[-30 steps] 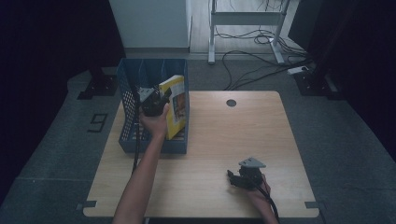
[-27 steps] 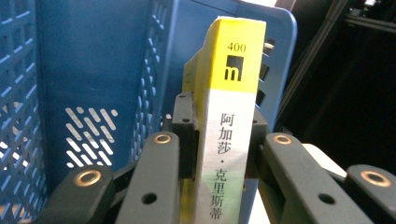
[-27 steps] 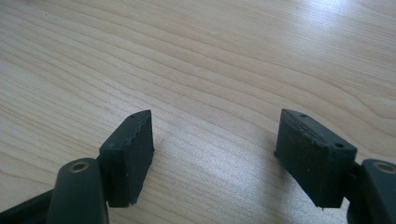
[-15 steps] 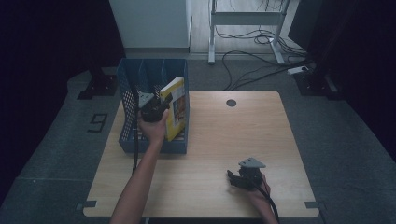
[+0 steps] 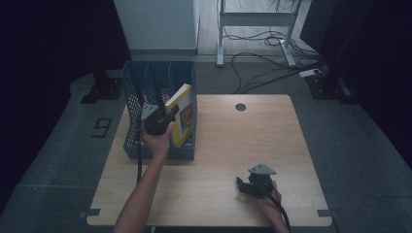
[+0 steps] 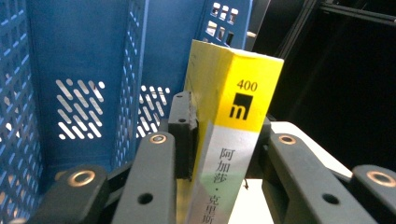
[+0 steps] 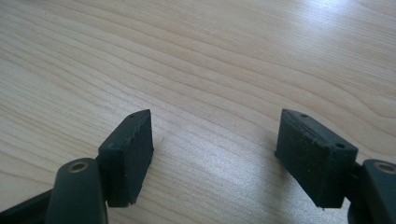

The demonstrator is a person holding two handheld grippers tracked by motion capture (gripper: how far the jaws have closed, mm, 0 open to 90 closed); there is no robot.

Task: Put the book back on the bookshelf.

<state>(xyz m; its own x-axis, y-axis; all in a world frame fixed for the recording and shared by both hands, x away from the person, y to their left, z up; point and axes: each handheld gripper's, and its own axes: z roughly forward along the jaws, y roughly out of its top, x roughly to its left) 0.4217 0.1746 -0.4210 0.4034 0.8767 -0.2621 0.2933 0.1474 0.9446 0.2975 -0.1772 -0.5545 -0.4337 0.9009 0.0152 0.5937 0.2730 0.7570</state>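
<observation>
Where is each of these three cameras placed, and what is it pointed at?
High view: above the person's side, looking down on the wooden table; both forearms enter from below.
Left gripper view: rides the left gripper, looking along its jaws at the yellow book in the blue file rack.
Right gripper view: rides the right gripper; open jaws over bare wood.
Shared: high and left gripper views show book and rack.

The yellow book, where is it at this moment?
In the high view the yellow book stands tilted in the rightmost compartment of the blue file rack at the table's left, between the left gripper's jaws.
</observation>
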